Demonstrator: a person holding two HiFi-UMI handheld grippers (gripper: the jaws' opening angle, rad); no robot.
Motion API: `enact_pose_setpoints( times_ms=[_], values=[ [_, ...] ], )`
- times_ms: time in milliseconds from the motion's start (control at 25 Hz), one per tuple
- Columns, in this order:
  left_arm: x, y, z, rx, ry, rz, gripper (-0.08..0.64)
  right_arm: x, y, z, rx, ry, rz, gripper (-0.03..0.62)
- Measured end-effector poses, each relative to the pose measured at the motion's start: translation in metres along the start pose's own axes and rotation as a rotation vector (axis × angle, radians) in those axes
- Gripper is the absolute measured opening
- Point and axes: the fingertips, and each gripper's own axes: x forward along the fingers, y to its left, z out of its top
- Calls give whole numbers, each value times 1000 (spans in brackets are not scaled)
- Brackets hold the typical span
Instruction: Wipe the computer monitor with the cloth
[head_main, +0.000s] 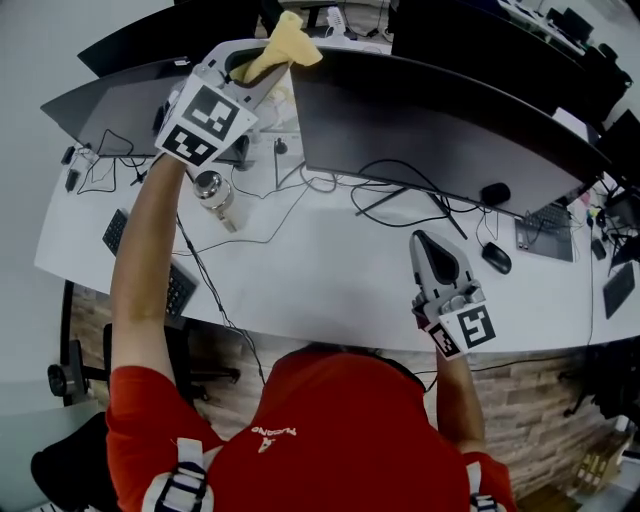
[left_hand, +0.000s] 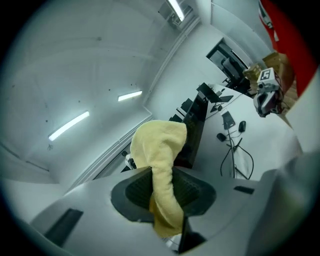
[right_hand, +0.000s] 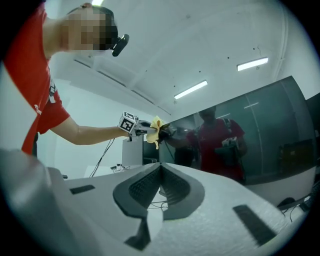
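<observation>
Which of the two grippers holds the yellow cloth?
The left gripper, up at the monitor, clamps the cloth; the right gripper is shut on nothing.

A white desk (head_main: 330, 270) bears loose black cables (head_main: 384, 200), a black mouse (head_main: 496, 258) and a clear bottle (head_main: 214, 197).

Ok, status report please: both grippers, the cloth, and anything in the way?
Left gripper shut on yellow cloth, up at the monitor's top corner. Right gripper shut, empty, low over the desk. Nothing blocking the screen.
</observation>
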Motion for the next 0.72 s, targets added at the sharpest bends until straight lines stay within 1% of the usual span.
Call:
enact_pose_setpoints(
  times_ms=[200,400,720],
  values=[
    [-1,4,10,112,33,-12,83,3,-4,12,-20,-19,1,5],
    [2,2,20,235,99,-57,86,1,-1,13,-20,-26,5,5],
    [11,-6,33,362,151,-103,87,-6,-9,16,-19,-45,-7,5]
  ],
)
